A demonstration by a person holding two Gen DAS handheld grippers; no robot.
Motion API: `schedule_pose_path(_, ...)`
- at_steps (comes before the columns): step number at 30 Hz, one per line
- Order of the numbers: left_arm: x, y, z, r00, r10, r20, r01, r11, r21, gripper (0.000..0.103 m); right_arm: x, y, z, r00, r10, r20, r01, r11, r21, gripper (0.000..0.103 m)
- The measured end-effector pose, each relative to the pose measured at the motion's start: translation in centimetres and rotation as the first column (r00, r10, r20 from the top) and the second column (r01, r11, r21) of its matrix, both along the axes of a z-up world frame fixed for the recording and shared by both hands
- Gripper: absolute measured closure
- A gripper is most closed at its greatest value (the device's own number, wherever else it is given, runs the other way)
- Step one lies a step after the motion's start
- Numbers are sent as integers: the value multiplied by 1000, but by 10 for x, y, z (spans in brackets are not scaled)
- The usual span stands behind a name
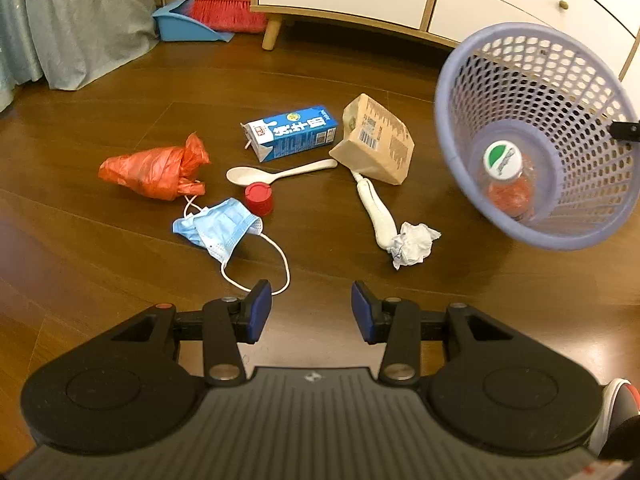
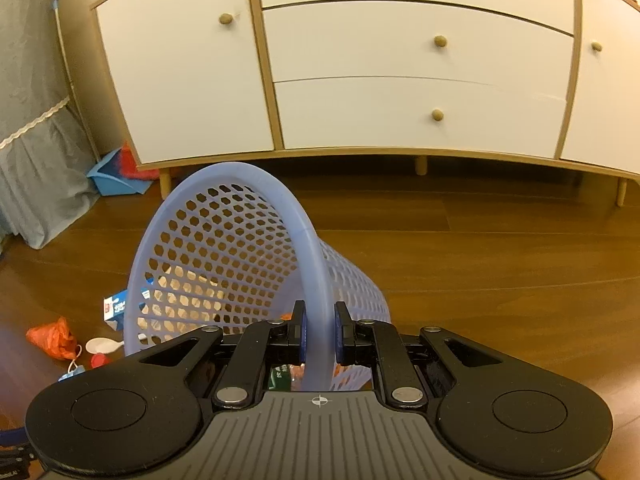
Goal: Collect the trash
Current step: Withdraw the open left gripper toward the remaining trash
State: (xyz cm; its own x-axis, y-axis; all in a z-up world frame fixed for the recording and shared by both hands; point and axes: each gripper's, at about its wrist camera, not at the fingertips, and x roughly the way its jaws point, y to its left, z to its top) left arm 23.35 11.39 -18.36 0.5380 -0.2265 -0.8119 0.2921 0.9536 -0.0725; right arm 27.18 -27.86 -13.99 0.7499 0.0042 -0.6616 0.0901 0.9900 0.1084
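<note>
With the basket [image 2: 256, 248] pinched at its rim by the right gripper [image 2: 319, 332] and the left gripper [image 1: 311, 308] spread wide above floor trash [image 1: 218, 226], the bottle [image 1: 505, 178] could be spilled if tilted further.

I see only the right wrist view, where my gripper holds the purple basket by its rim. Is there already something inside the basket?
Observer: Yes. In the left wrist view, a bottle with a green and white cap lies at the bottom of the basket.
Operator: And the left gripper, does it hold anything?
Observer: No. The left gripper is open and empty, above the floor.
Operator: Which trash lies nearest to it?
Observer: It appears to be the blue face mask; its white ear loop reaches up to one finger of the left gripper in that view.
</note>
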Motion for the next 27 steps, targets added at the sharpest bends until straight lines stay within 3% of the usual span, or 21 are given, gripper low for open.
schedule_pose_path(12,1,-37,-20,996,-94,1,94,995,15,64,-26,-19,16,996,-84,20,85,991,-103,94)
schedule_pose_path(19,6,-70,-37,986,-165,-8,165,986,10,65,-39,-38,21,987,-156,21,158,978,-133,94)
schedule_pose_path(27,14,-91,-58,977,-211,-32,211,977,13,65,-52,-53,24,985,-172,23,174,972,-158,94)
